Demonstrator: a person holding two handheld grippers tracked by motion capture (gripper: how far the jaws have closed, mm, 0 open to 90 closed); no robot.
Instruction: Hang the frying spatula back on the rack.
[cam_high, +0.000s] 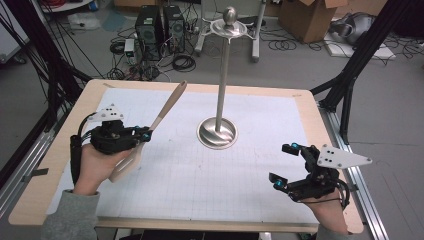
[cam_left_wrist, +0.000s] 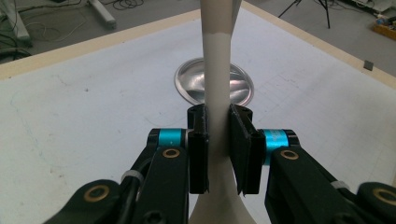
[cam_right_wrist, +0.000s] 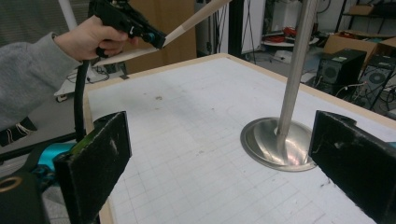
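A spatula (cam_high: 169, 106) with a wooden handle and a pale blade is held tilted above the left side of the white gridded mat (cam_high: 200, 180), its handle pointing up and away. My left gripper (cam_high: 143, 135) is shut on its pale neck, seen close up in the left gripper view with the spatula (cam_left_wrist: 215, 60) clamped in the left gripper (cam_left_wrist: 218, 119). A steel stand (cam_high: 222, 85) with a round base (cam_high: 217, 135) rises from the mat's middle. My right gripper (cam_high: 283, 165) hovers open at the right; the right gripper (cam_right_wrist: 219, 154) faces the stand's base (cam_right_wrist: 275, 144).
The mat lies on a wooden tabletop (cam_high: 320, 120) with edges all round. Beyond the far edge the floor holds computer towers (cam_high: 159, 27), cables and a cardboard box (cam_high: 310, 17). Black frame struts (cam_high: 350, 75) stand off the right side.
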